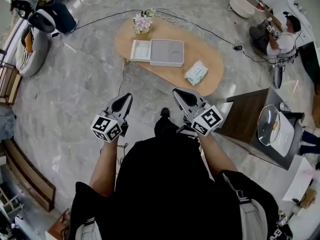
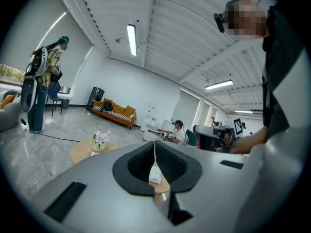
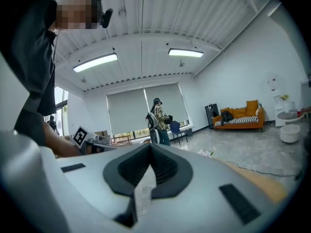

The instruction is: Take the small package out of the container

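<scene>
Orange sofa (image 2: 114, 113) only in gripper views, grey container (image 1: 166, 52) in head view, left claw (image 2: 155, 142) clenched, right claw (image 3: 149, 145) clenched.

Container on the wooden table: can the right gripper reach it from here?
Probably not yet: the right gripper, shut, is short of the table bearing the container; only bare floor lies between.

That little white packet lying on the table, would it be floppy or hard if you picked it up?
Probably floppy: the packet looks soft, with a wavy outline like a pouch. It is small and flat, so it's likely light. Lying flat on the table, it shouldn't roll or tip.
</scene>
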`<state>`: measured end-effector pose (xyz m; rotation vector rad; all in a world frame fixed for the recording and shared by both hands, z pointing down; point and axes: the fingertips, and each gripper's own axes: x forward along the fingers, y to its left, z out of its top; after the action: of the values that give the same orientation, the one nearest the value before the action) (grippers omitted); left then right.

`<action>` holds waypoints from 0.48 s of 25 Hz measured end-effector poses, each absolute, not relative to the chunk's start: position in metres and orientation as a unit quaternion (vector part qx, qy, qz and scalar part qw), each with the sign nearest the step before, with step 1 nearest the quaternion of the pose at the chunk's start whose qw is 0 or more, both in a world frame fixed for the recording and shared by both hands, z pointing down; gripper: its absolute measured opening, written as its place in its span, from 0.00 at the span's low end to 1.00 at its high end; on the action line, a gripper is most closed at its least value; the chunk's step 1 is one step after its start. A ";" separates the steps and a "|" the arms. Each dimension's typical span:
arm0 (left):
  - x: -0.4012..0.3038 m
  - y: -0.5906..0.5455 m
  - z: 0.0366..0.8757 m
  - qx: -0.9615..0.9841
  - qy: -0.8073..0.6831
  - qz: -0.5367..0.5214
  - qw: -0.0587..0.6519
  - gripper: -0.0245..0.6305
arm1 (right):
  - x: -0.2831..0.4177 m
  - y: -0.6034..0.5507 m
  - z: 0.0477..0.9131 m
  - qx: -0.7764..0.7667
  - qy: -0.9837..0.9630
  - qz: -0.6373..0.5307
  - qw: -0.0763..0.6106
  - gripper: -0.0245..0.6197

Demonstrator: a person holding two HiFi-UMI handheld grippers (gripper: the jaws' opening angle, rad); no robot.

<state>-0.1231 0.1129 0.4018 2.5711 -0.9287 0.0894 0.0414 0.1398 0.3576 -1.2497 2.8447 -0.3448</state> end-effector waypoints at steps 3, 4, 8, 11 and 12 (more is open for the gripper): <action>-0.107 0.079 0.393 0.926 -0.322 0.031 0.196 0.07 | 0.053 0.100 0.351 -0.385 0.917 -0.106 0.012 0.05; -0.101 0.069 0.393 0.926 -0.322 0.034 0.193 0.07 | 0.058 0.088 0.349 -0.381 0.918 -0.105 0.013 0.05; -0.079 0.034 0.396 0.925 -0.325 0.039 0.196 0.07 | 0.077 0.047 0.355 -0.364 0.925 -0.111 0.012 0.05; -0.063 0.014 0.395 0.928 -0.316 0.034 0.195 0.07 | 0.086 0.020 0.360 -0.353 0.929 -0.114 0.008 0.05; -0.059 0.008 0.396 0.928 -0.314 0.035 0.195 0.07 | 0.087 0.012 0.361 -0.350 0.930 -0.114 0.008 0.05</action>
<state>-0.0592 0.0080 0.3958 2.6020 -0.8799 0.0985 0.0867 0.0116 0.3612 -1.0932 2.9058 -0.3571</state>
